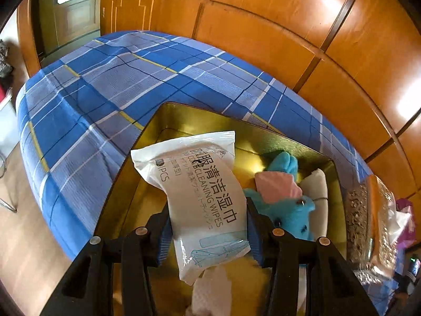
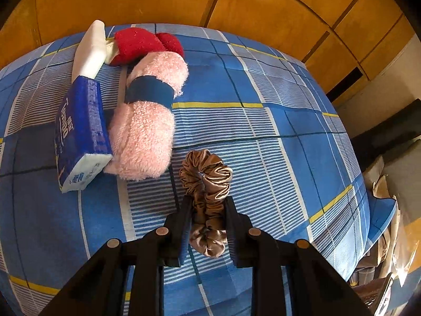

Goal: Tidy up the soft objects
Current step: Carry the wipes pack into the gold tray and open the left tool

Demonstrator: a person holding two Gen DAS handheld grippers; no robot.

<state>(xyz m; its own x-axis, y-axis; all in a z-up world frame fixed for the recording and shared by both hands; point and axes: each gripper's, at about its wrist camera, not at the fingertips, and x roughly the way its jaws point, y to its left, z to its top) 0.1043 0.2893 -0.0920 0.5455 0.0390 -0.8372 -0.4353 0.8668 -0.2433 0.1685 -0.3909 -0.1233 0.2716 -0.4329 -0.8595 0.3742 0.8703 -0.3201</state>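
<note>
Above the gold tin (image 1: 184, 121), left jaws gripping wipes pack (image 1: 200, 184); right jaws clamping scrunchie (image 2: 208, 184).

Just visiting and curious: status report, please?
Left gripper shut on wipes pack, over gold tin. Right gripper shut on brown scrunchie. Nothing in the way.

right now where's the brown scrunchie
Right wrist view, low centre: the brown scrunchie is pinched in the right tool over the plaid bedsheet, beside the pink plush.
</note>
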